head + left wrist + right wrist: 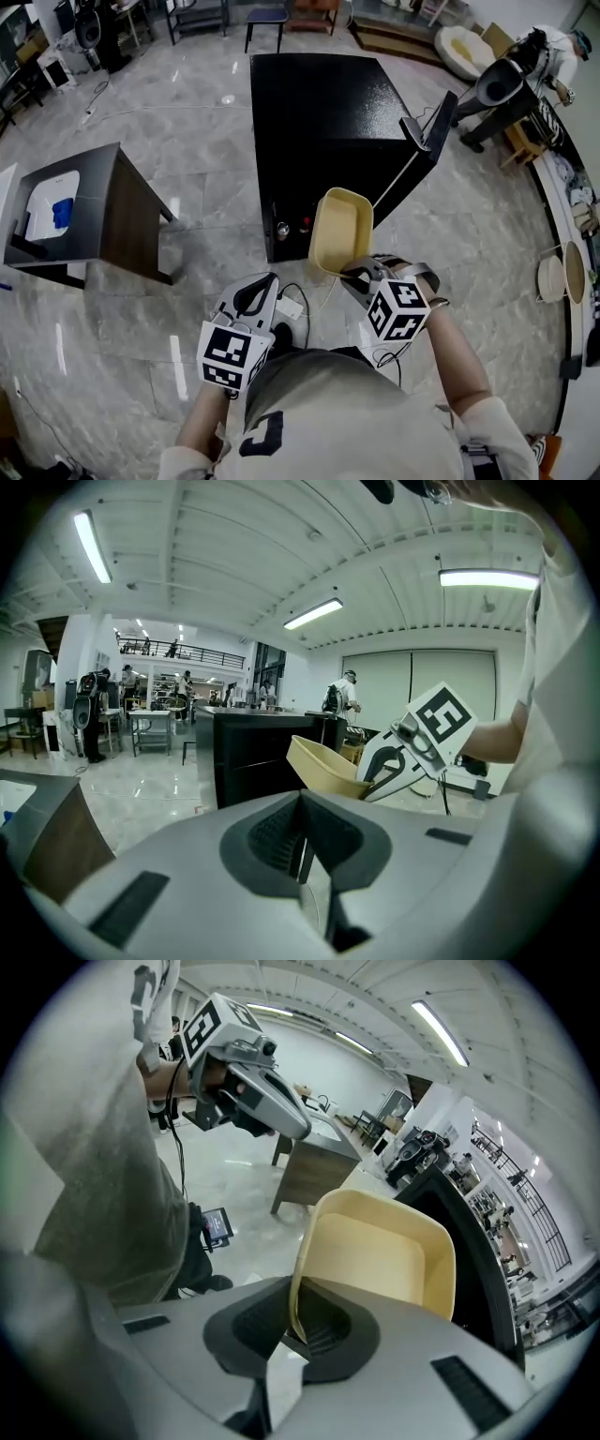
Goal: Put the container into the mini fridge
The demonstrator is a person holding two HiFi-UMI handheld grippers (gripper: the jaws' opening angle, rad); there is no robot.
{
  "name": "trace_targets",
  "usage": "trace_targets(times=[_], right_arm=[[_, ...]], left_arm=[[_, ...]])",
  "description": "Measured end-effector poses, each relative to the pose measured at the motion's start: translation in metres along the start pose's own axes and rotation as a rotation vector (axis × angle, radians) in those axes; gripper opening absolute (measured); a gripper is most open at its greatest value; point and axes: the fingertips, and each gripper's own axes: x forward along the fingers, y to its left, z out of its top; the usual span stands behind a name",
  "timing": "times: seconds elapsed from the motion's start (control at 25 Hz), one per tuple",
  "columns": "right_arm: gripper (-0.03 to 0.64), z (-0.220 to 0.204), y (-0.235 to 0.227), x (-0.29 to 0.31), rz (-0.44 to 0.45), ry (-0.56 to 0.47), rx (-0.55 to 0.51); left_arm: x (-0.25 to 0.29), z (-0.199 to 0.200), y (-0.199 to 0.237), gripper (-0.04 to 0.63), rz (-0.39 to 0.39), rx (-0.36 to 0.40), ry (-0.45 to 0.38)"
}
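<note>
the right gripper [295, 1321] had its jaws closed tight on the near rim of a pale yellow, rectangular plastic container [384, 1260], whose thin wall ran down into the gap between the dark pads; the container stood tilted up on edge above the jaws, its hollow side facing back toward the person. just beyond the container, past the jaw tips, rose the black, box-shaped mini fridge [478, 1241], near the container but not touching it. the left gripper [302, 855] had its jaws shut together with nothing between them. ahead of those jaws and to their right hung the container with the right gripper under it, and straight ahead stood the black fridge. in the head view both grippers were held low, close to the person's body, the left one behind and to the left of the right one. well off to the left of both pairs of jaws stood a dark brown wooden side table [94, 206] on the glossy grey marbled tile floor [206, 169].
</note>
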Motion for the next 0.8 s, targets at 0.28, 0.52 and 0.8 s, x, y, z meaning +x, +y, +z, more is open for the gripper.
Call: trace_targets(times=[0.28, 0.52, 0.8], right_arm=[[0.035, -0.018, -0.039, 0.036, 0.024, 0.094, 0.014], [0.035, -0.041, -0.073, 0.061, 0.043, 0.149, 0.002], [0.035, -0.067, -0.115, 0.085, 0.045, 0.158, -0.054]], left_arm=[[0.013, 0.010, 0.013, 0.057, -0.077, 0.019, -0.009], [0.019, 0.008, 0.020, 0.057, -0.070, 0.015, 0.010], [0.044, 0.012, 0.033, 0.057, 0.007, -0.003, 0.030]])
